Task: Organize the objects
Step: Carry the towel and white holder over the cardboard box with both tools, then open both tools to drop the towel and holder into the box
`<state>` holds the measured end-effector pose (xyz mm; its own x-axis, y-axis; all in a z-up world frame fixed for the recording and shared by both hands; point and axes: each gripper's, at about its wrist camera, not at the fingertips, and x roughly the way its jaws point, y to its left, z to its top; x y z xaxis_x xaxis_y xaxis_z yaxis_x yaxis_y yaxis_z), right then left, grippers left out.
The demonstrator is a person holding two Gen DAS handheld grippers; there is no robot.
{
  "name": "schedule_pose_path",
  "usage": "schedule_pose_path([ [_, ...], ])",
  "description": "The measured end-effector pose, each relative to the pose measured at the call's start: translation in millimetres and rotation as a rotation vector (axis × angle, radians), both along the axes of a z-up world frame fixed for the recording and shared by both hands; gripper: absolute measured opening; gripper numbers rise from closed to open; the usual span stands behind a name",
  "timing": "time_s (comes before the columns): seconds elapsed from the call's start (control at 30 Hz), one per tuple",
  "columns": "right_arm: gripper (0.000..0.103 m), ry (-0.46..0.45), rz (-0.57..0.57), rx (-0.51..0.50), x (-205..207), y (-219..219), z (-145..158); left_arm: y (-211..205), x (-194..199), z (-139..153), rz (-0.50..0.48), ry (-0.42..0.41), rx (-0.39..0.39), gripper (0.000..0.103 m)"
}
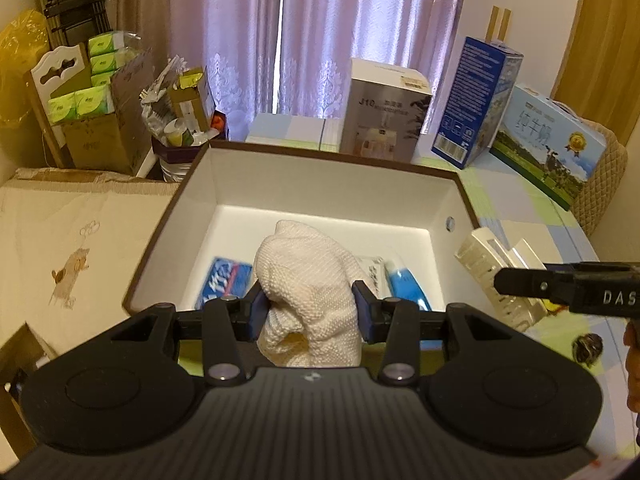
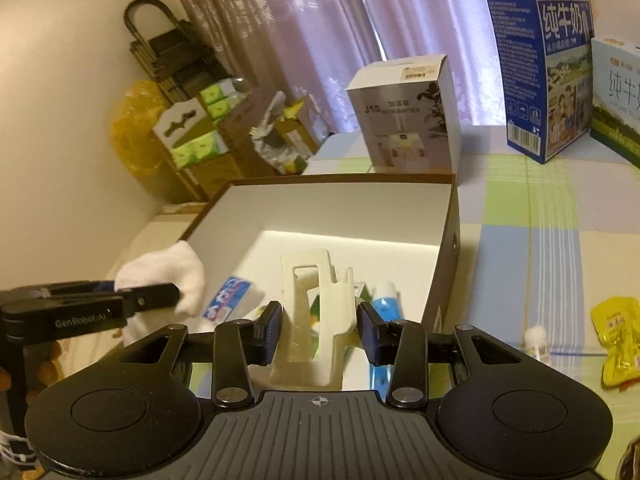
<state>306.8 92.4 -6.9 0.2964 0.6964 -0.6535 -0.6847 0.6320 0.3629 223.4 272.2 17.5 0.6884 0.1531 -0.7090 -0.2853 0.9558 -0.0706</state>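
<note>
While the left gripper point(image 1: 310, 308) clamps a white knitted cloth point(image 1: 308, 280) between its fingers, the right gripper point(image 2: 320, 330) pinches a cream plastic clip point(image 2: 316, 320), both above the open box point(image 1: 320, 188).

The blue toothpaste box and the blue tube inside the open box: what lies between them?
In the left wrist view, the white towel held by the left tool covers the stretch between toothpaste box and tube.

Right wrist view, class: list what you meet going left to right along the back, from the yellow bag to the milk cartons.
Yellow bag → green tissue packs → white J10 box → blue milk carton → pale milk carton.
</note>
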Motion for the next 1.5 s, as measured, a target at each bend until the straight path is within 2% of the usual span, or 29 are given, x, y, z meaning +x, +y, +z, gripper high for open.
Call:
schedule_pose_path([
  [0.43,0.038,-0.077,-0.027,-0.161,52,57,-29,53,84,-30,-0.030,0.089,0.026,0.039],
  [0.67,0.038,-0.080,-0.028,-0.212,73,70,-43,70,124,-56,-0.032,0.155,0.027,0.039],
  [0.87,0.038,-0.097,-0.025,-0.248,83,76,-50,78,148,-74,-0.040,0.168,0.030,0.041],
  [0.93,0.038,-0.105,-0.021,-0.261,85,78,-52,82,154,-78,-0.039,0.171,0.026,0.055],
  [1.1,0.038,-0.116,-0.016,-0.284,89,80,-57,85,160,-85,-0.037,0.185,0.046,0.068],
  [1.27,0.038,-0.143,-0.002,-0.317,90,89,-61,87,158,-89,-0.043,0.196,0.037,0.071],
  [1.37,0.038,-0.175,-0.007,-0.329,92,93,-64,87,157,-91,-0.044,0.201,0.040,0.075],
  [1.5,0.038,-0.197,-0.021,-0.315,96,92,-64,86,154,-91,-0.053,0.201,0.036,0.077],
])
